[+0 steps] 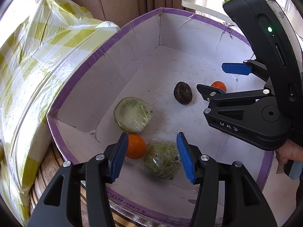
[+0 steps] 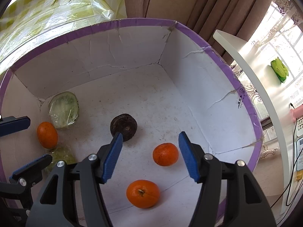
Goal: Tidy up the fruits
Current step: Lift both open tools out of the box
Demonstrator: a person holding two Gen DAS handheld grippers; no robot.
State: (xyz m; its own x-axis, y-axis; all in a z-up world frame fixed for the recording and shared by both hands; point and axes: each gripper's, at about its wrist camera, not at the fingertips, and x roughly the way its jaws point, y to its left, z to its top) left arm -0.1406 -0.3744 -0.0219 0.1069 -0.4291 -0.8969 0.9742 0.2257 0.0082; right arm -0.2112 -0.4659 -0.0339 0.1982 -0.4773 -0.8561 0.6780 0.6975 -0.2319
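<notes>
A white box with a purple rim [image 1: 90, 60] [image 2: 132, 21] holds the fruit. My left gripper [image 1: 151, 155] is open above a wrapped green fruit [image 1: 162, 159], with an orange [image 1: 136, 146] by its left finger. A wrapped cut green half [image 1: 131, 117] [image 2: 63, 109] lies beyond. A dark brown fruit [image 1: 183, 93] [image 2: 124, 123] sits mid-box. My right gripper [image 2: 149, 155] [image 1: 212, 79] is open and empty over two oranges [image 2: 165, 154] [image 2: 143, 193]. A third orange [image 2: 47, 134] lies at the left.
A yellow-checked plastic-covered bundle [image 1: 34, 60] [image 2: 56, 9] lies left of the box. Brown curtains [image 2: 180, 1] hang behind. A white shelf [image 2: 251, 70] with a green packet [image 2: 279, 70] stands at the right by a window. The box sits on a striped surface [image 1: 47, 168].
</notes>
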